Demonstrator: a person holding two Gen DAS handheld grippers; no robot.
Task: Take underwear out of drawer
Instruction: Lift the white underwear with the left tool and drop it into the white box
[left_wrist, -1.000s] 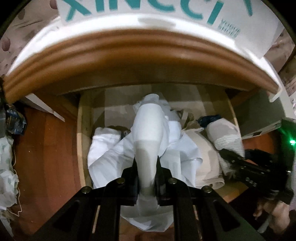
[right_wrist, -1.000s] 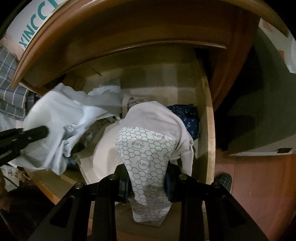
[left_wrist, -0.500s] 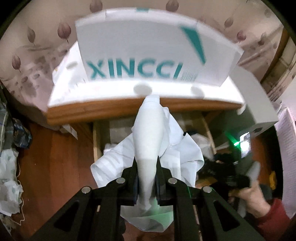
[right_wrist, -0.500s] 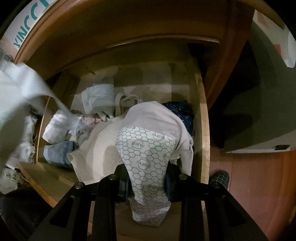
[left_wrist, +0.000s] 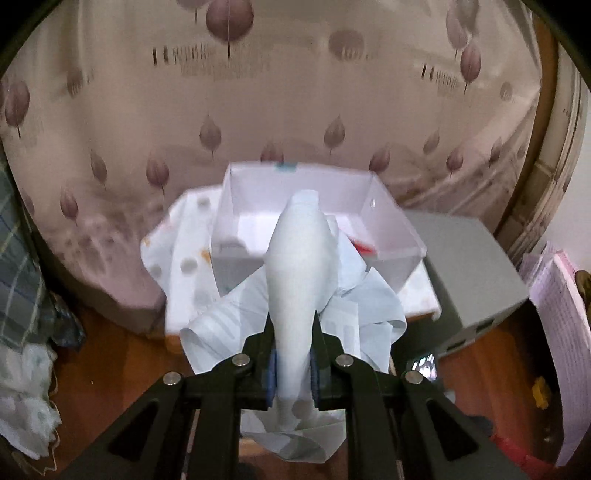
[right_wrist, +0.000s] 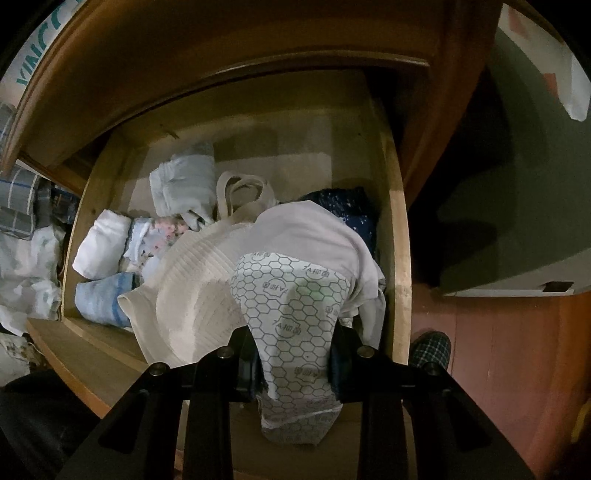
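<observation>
My left gripper (left_wrist: 293, 373) is shut on pale blue-white underwear (left_wrist: 301, 280), which hangs in folds high in front of an open white box (left_wrist: 391, 236) on the cabinet top. In the right wrist view the wooden drawer (right_wrist: 397, 236) stands pulled out below me. My right gripper (right_wrist: 293, 363) is shut on a pair of white underwear with a hexagon-printed gusset (right_wrist: 291, 295), which still lies over the clothes at the drawer's front right. Several folded garments, among them a rolled white piece (right_wrist: 101, 242) and a dark blue one (right_wrist: 351, 206), fill the drawer.
A leaf-patterned curtain (left_wrist: 258, 110) hangs behind the cabinet. A grey box (left_wrist: 465, 266) stands at its right on the red-brown floor (left_wrist: 107, 354). Plaid cloth and white bags (left_wrist: 22, 350) lie at the left. A slippered foot (right_wrist: 430, 349) rests right of the drawer.
My left gripper has risen with the pale underwear out of the drawer to above the cabinet top, clearing the right wrist view. The right gripper has stayed put, holding the hexagon-printed pair.
</observation>
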